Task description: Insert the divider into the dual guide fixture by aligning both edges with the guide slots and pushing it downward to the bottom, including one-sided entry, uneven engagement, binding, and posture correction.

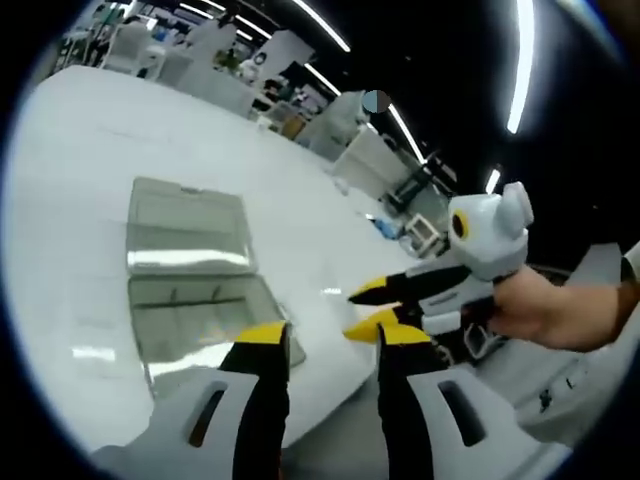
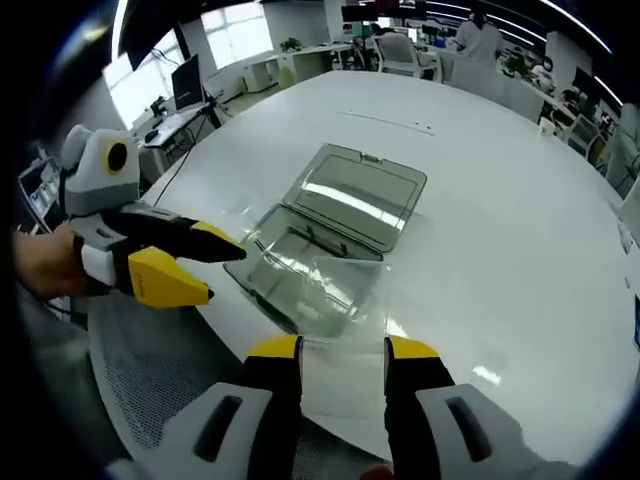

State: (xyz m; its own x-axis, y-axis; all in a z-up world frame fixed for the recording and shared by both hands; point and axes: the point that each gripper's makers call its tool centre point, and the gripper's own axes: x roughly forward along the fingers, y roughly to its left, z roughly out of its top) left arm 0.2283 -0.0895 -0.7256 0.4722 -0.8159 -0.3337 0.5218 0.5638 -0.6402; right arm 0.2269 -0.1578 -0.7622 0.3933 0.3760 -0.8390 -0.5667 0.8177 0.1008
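The dual guide fixture [image 2: 285, 262] is a clear plastic box on the white table, its lid [image 2: 362, 194] folded back flat behind it. A clear divider [image 2: 343, 305] stands face-on between the jaws of my right gripper [image 2: 342, 350], which is shut on its two side edges, just in front of and above the box. My left gripper [image 2: 205, 265] comes in from the left, open and empty, beside the box's near corner. In the left gripper view the fixture [image 1: 200, 310] lies ahead of my left gripper [image 1: 333, 338], and the right gripper [image 1: 368, 308] hovers to the right of it.
The round white table [image 2: 480, 230] has its edge close under both grippers. A person's hand [image 1: 560, 312] holds the right gripper. Desks, chairs and monitors stand beyond the table. A mesh chair seat [image 2: 170, 390] lies below the table edge.
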